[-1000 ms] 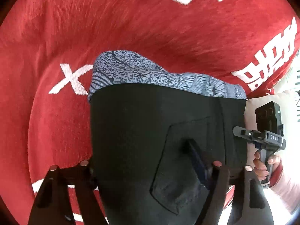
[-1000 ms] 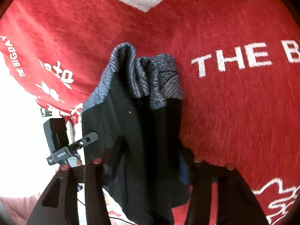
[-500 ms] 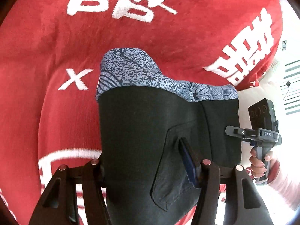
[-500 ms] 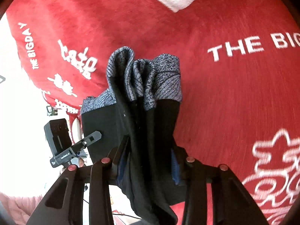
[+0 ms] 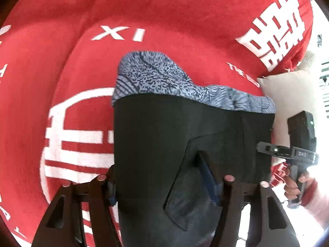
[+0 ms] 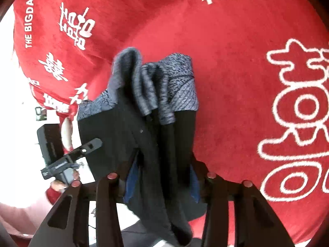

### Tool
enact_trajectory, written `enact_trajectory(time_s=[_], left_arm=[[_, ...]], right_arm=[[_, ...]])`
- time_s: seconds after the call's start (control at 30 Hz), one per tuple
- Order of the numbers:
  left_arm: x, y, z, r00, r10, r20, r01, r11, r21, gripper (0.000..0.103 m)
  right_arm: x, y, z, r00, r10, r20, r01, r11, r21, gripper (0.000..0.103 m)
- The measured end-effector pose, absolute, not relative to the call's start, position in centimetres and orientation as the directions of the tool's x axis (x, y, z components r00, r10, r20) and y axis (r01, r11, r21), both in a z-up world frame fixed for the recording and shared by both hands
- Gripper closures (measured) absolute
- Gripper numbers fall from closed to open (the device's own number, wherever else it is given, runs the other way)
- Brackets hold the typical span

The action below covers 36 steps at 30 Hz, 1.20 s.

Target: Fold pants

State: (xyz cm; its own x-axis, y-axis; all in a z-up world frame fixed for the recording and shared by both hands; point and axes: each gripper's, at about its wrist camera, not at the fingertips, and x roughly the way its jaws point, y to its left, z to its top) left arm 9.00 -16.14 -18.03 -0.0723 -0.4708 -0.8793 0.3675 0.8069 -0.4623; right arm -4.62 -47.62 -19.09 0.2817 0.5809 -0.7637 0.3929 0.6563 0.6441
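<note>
Pants (image 5: 164, 144) lower part cut off, pads hidden

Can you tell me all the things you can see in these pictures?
pants: one, black with a blue-grey patterned end, hanging between both grippers above the blanket
blanket: one, red with white writing, spread underneath
pillow: one, cream, at the blanket's edge
left gripper: one, black, clamped on the pants
right gripper: one, black, clamped on the bunched pants
hand: one, around the right gripper's handle
</note>
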Motion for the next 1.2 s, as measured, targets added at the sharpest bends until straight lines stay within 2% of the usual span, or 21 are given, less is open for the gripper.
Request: enact_trajectory(time_s=[0.13,0.2,0.27,0.33,0.4,0.5,0.57,0.63,0.67,0.7,0.73,0.77,0.8,0.93,1.07,1.2], left_arm=[[9.4,-16.3,-18.2,-0.042,-0.424,-0.905,0.392,0.826,-0.405,0.019],[9.3,-16.4,-18.0,-0.018,-0.398,-0.917,0.419,0.83,-0.368,0.016],[9.3,-16.4,-18.0,0.013,-0.367,-0.93,0.428,0.843,-0.327,0.008],[9.3,-16.2,-18.1,0.033,-0.346,-0.938,0.422,0.855,-0.301,0.003],[9.4,-15.8,-17.9,0.03,-0.331,-0.943,0.405,0.867,-0.291,0.003],[9.3,-15.6,-16.6,0.072,-0.268,-0.961,0.419,0.883,-0.214,0.003],[9.3,-15.6,-15.5,0.098,-0.235,-0.967,0.418,0.892,-0.174,0.003],[9.4,-15.6,-13.6,0.145,-0.238,-0.96,0.42,0.894,-0.158,0.003],[9.6,-15.7,-12.6,0.174,-0.246,-0.954,0.422,0.894,-0.153,0.003],[9.8,-15.9,-12.1,0.187,-0.252,-0.949,0.421,0.894,-0.155,0.003],[10.1,-16.3,-11.7,0.198,-0.261,-0.945,0.418,0.895,-0.159,0.003],[10.5,-16.7,-11.6,0.203,-0.266,-0.942,0.414,0.896,-0.164,0.003],[10.9,-17.3,-11.7,0.206,-0.269,-0.941,0.406,0.898,-0.168,0.003],[12.6,-19.2,-13.4,0.175,-0.32,-0.931,0.36,0.901,-0.242,0.003],[13.1,-20.0,-17.4,0.114,-0.261,-0.958,0.347,0.915,-0.208,0.003],[13.2,-19.0,-19.1,0.073,-0.294,-0.953,0.294,0.92,-0.261,0.002]], right_arm=[[-4.6,-47.2,-18.7,0.267,0.511,-0.817,0.379,0.724,0.577,0.043],[-4.2,-46.7,-18.2,0.245,0.454,-0.857,0.363,0.776,0.516,0.034],[-4.1,-46.5,-17.7,0.227,0.405,-0.886,0.358,0.811,0.463,0.03],[-3.8,-46.2,-17.6,0.208,0.349,-0.914,0.374,0.835,0.404,0.02],[-4.0,-45.9,-17.3,0.2,0.322,-0.925,0.392,0.839,0.377,0.019],[-4.2,-45.6,-16.3,0.17,0.255,-0.952,0.419,0.855,0.304,0.019],[-4.6,-45.4,-15.2,0.142,0.162,-0.976,0.43,0.878,0.209,0.019],[-4.9,-45.4,-13.2,0.172,0.103,-0.98,0.447,0.878,0.171,0.019],[-5.0,-45.4,-12.2,0.203,0.098,-0.974,0.449,0.875,0.181,0.024],[-5.0,-45.4,-11.3,0.237,0.1,-0.966,0.449,0.871,0.2,0.042],[-4.8,-45.4,-10.6,0.264,0.11,-0.958,0.447,0.867,0.223,0.054],[-4.4,-45.3,-10.3,0.278,0.12,-0.953,0.448,0.862,0.239,0.072],[-4.1,-45.3,-10.2,0.289,0.126,-0.949,0.449,0.858,0.251,0.08],[-0.9,-44.9,-11.9,0.298,0.166,-0.94,0.47,0.831,0.296,0.082],[-0.2,-45.3,-15.1,0.229,0.175,-0.957,0.491,0.829,0.269,0.086],[0.0,-45.0,-15.4,0.23,0.166,-0.959,0.46,0.85,0.257,0.086]])
